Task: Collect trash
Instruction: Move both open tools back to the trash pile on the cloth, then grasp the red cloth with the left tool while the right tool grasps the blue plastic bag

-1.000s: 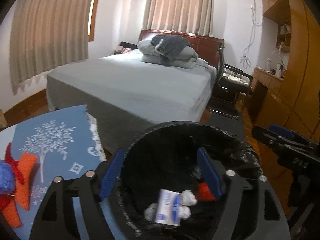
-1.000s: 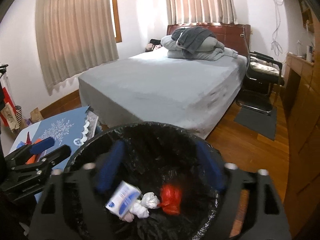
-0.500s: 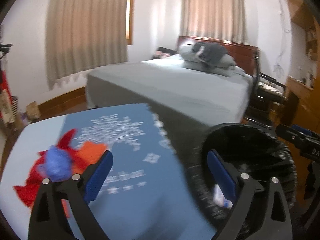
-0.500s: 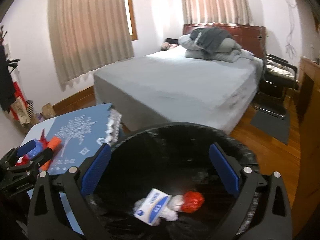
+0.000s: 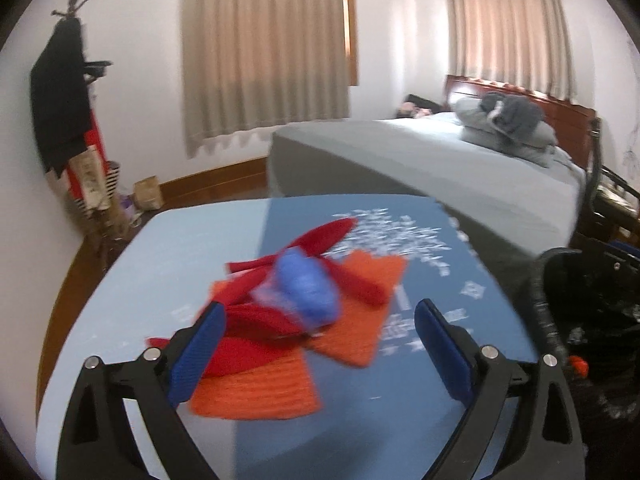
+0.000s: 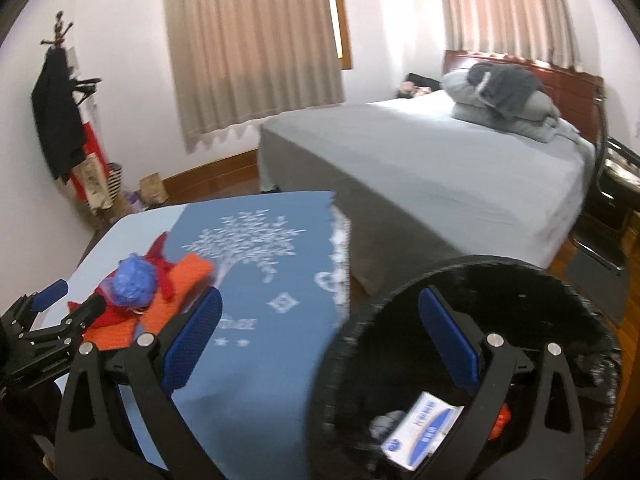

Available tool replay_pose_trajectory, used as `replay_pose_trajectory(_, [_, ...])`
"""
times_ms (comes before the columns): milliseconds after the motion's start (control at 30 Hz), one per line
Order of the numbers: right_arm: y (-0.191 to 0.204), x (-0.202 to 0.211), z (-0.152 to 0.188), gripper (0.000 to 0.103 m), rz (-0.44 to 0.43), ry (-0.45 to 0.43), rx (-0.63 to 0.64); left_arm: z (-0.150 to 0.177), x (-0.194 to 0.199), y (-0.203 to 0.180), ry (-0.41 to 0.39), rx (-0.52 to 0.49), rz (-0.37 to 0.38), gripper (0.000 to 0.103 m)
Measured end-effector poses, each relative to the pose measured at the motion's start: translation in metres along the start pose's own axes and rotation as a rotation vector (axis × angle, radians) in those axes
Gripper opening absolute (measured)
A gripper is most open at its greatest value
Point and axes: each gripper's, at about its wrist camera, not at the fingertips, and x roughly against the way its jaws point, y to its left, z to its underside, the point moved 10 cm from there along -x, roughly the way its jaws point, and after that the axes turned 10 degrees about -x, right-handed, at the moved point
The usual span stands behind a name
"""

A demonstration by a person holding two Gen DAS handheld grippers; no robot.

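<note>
left gripper (image 5: 320, 340): fingers spread wide, empty. Was over the bin a second ago, now swung left and pointed at the pile on the table (image 5: 160, 248).
right gripper (image 6: 320, 344): fingers spread, empty. Half over the bin rim, half over the blue cloth (image 6: 264, 280); drifted left from dead-centre over the bin.
bin (image 6: 472, 276): black-lined, just beside the table's right edge. Holds a white-and-blue packet (image 6: 420, 432), crumpled white paper and a red scrap (image 6: 500, 420).
blue wad (image 5: 308, 292): crumpled, on top of the red and orange knit pieces (image 5: 352, 320), between the left fingers' line of sight. Motion-blurred, so texture unclear.
change: left view went bin → table in one second; the last drop looks done.
meaning: left hand seems to be lining up the next pick, likely the blue wad.
risk: wad sits on loose knit pieces; a deep grab could snag them too.
unknown: whether the knit pieces count as trash.
</note>
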Motion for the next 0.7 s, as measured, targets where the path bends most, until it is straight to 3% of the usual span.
replay_pose_trajectory(367, [0.067, -0.035, 0.02, 0.096, -0.072, 0.055, 0.07, 0.04, -0.018, 0.079, 0.072, 0.077, -0.117, 0.093])
replay_pose_trajectory(700, [0.108, -0.057, 0.033, 0.096, -0.111, 0.093, 0.113, 0.06, -0.038, 0.095, 0.119, 0.118, -0.094, 0.086])
